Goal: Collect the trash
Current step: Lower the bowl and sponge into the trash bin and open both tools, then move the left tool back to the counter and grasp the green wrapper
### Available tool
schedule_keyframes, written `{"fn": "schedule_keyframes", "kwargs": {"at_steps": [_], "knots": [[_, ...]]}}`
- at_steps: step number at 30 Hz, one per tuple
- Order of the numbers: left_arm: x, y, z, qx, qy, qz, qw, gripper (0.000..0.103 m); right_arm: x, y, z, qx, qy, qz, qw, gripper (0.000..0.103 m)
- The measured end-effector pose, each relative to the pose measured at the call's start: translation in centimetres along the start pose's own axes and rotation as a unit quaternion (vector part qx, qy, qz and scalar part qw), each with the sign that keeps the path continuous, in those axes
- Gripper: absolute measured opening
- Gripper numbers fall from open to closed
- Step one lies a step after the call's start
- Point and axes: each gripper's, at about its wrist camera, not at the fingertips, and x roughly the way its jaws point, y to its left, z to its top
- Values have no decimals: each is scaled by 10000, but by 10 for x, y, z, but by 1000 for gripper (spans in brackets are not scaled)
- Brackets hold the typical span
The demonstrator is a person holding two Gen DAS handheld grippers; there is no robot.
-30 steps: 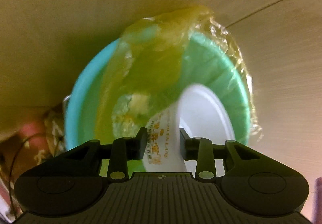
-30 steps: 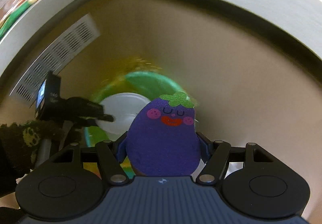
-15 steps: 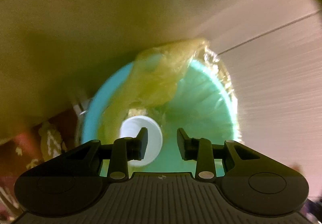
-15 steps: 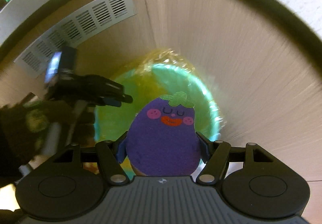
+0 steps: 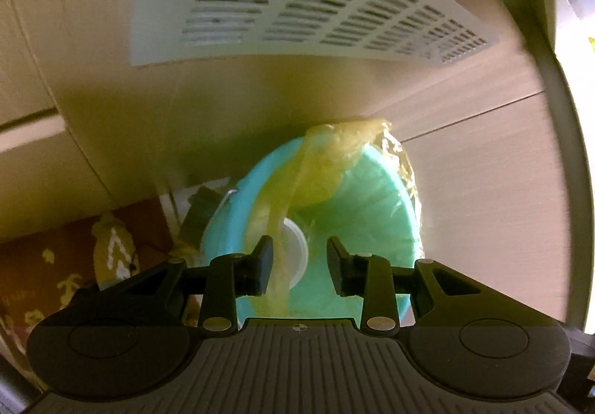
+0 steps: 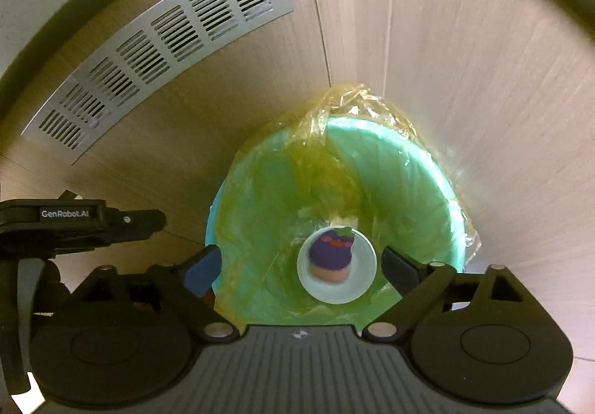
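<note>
Wood-look cabinet fronts w/ a silver vent grille (image 6: 156,53) fill the background, and a teal trash bin (image 6: 455,228) sits right against them. Bin's lined w/ a yellowish clear bag (image 6: 346,105), bunched up at the far rim. Down at the bottom there's a white cup (image 6: 336,265) w/ the purple eggplant toy (image 6: 329,252) lying inside it, a bit blurry.

Right gripper (image 6: 299,265) hangs over the bin pointing down into it; its jaws have just been opening and stand wide apart, nothing between them, pads touching nothing. Left gripper (image 5: 299,263) is off to the side of the bin, also spread apart and empty; from its cam you see the bag draped over the rim and the cup thru the gap. Reddish patterned cloth (image 5: 55,272) at lower left of that view, can't tell what it is tbh.
</note>
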Motion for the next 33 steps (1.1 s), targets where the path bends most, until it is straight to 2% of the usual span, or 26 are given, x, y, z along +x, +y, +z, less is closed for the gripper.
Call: {"fn": "schedule_keyframes", "kwargs": {"at_steps": [3,6,9,11,14,16,18,21,23,26,27,30,33], "knots": [[-26,-15,-2,399,-11,-48,9992,35,-9,1,-1,103,32,-63,9999,94],[-72,-47,-2,1099,-157,-305,9934,35,-37,11,5,56,-281,147,9995,95],[-128,-77,4,1671,-476,-675,9825,35,-76,36,27,-227,-941,378,9946,95],[-164,-91,14,1917,-898,-733,9746,35,-104,58,48,-467,-1514,543,9859,95],[-212,-98,39,2024,-1781,-376,9622,35,-141,89,79,-545,-2255,785,9695,99],[-237,-95,60,2040,-2418,-2,9487,35,-157,109,96,-578,-2541,930,9609,103],[-253,-88,86,1910,-2767,360,9411,35,-164,131,112,-763,-2638,835,9579,103],[-260,-76,130,1508,-3076,768,9364,35,-164,157,126,-1163,-2697,568,9542,103],[-255,-72,158,1430,-3280,1146,9267,35,-162,171,133,-1365,-2671,406,9531,103],[-231,-77,193,1622,-3319,1922,9092,35,-158,184,141,-1453,-2626,223,9536,103],[-220,-79,206,1689,-3221,2074,9081,35,-158,188,141,-1466,-2625,180,9536,103],[-200,-74,231,1611,-2955,2171,9163,35,-156,192,140,-1482,-2565,64,9551,103],[-185,-71,250,1755,-2796,2464,9112,38,-151,190,143,-1461,-2509,-76,9569,103]]}}
